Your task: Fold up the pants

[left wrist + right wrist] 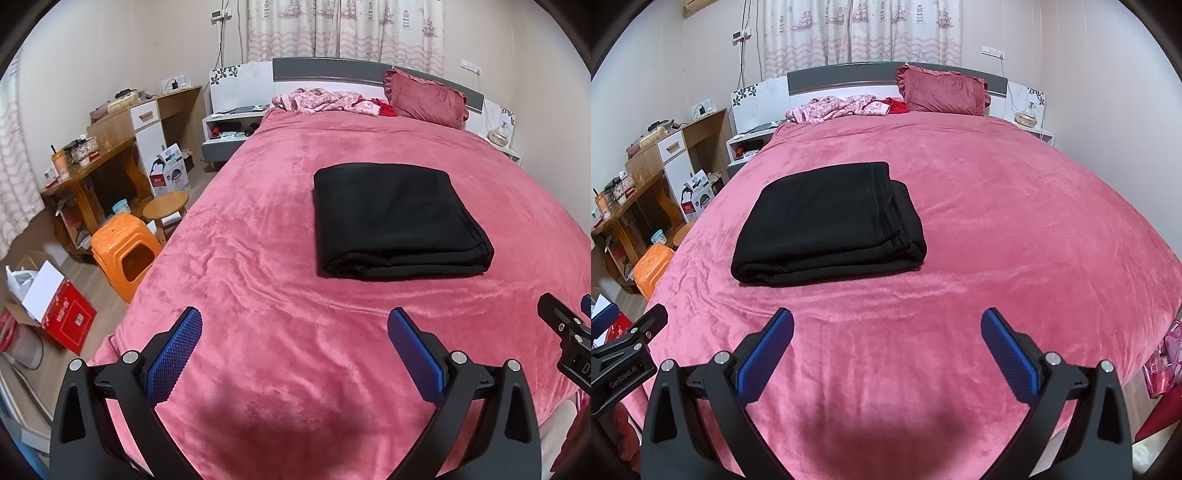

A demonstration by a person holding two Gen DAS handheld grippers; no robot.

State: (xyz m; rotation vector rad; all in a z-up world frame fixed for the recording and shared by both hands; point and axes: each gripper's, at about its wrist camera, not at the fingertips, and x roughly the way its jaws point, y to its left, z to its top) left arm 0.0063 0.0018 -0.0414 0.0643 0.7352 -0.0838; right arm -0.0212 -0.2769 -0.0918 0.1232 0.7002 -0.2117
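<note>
Black pants (399, 221) lie folded into a thick rectangle on the pink bedspread (280, 206), several layers showing along the near edge. In the right wrist view the same black pants (827, 225) sit left of centre, a stitched hem along their right side. My left gripper (295, 325) hangs open above the bedspread, well short of the pants, with nothing between its blue pads. My right gripper (886, 325) is open too, held back from the bundle and empty. Its black body (569, 332) shows at the right edge of the left wrist view.
A pink pillow (424, 98) and crumpled floral clothes (325, 99) lie by the headboard. Left of the bed stand an orange plastic stool (122, 254), a round wooden stool (166, 206), a cluttered wooden desk (92, 166) and cardboard boxes (62, 310). Nightstands flank the bed.
</note>
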